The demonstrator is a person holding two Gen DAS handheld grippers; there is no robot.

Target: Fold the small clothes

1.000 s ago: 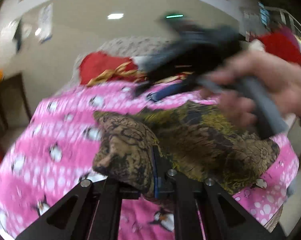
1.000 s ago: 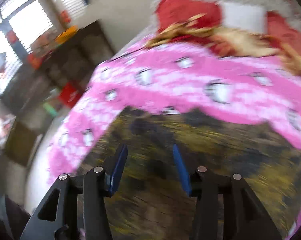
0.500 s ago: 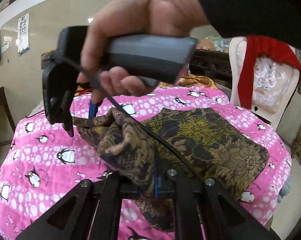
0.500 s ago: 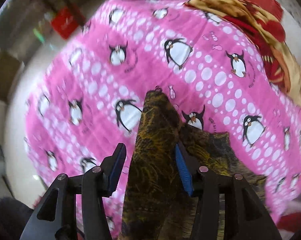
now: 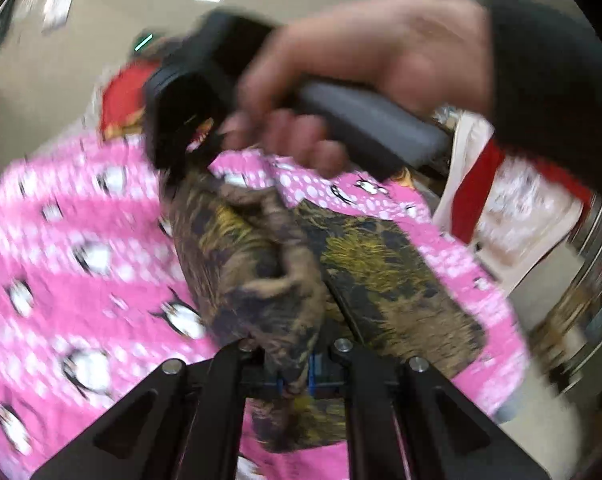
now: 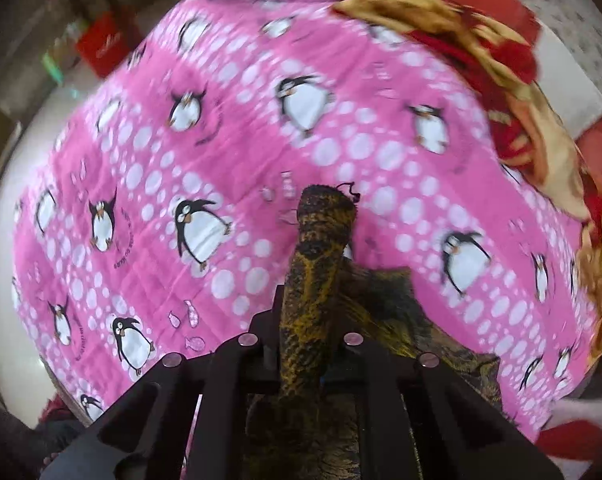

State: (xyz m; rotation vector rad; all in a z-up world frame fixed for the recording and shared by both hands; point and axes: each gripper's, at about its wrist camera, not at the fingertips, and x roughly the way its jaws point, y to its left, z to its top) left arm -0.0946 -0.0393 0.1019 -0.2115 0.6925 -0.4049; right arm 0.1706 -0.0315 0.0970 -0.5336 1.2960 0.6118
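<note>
left gripper (image 5: 297,376): pinched nearly closed on a bunched corner of the brown-and-yellow garment (image 5: 261,272)
right gripper (image 6: 301,356): jaws just closed in, now clamping another fold of the garment
garment: partly lifted, rest lying on the pink penguin blanket (image 6: 221,152)
room: bare blanket left of it
left view only: right hand (image 5: 365,76)

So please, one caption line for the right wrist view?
Right gripper, jaws just closed, pinches a fold of the brown garment above the pink penguin sheet.
</note>
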